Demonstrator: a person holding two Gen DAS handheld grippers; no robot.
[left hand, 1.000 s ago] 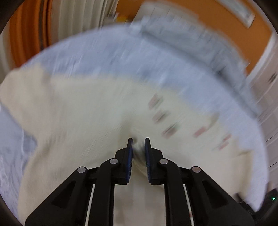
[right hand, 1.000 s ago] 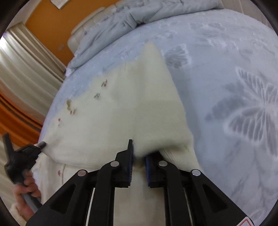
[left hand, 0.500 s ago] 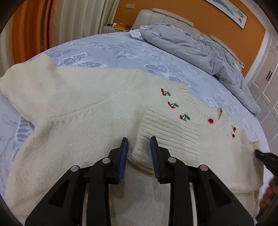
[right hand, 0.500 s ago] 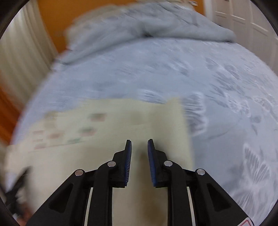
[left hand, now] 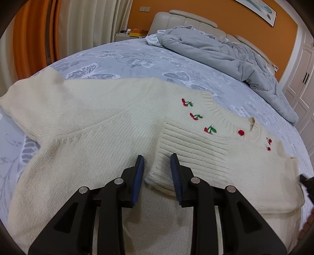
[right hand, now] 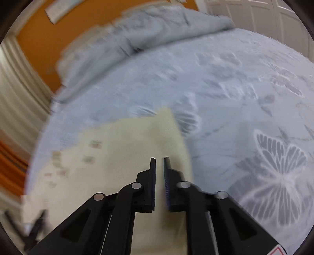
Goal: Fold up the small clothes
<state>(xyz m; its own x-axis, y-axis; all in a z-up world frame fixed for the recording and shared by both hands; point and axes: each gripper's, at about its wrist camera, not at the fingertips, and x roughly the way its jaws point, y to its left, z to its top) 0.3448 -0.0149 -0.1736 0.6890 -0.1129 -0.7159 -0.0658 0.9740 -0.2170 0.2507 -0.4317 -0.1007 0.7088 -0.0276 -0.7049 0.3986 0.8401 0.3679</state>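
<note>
Left wrist: cream sweater (left hand: 102,125) lies crosswise, neckline toward the headboard (left hand: 188,18)

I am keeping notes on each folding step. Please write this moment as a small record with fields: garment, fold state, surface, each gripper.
garment: cream knitted sweater with red cherry embroidery, lying front up
fold state: one sleeve folded in, its ribbed cuff lying on the chest
surface: pale blue bedsheet with butterfly print; grey crumpled duvet by the headboard
left gripper: jaws have just opened, apart around the cuff edge, pads not pressing
right gripper: jaws have just been opening, narrow gap, nothing between, above the sweater; view blurred
</note>
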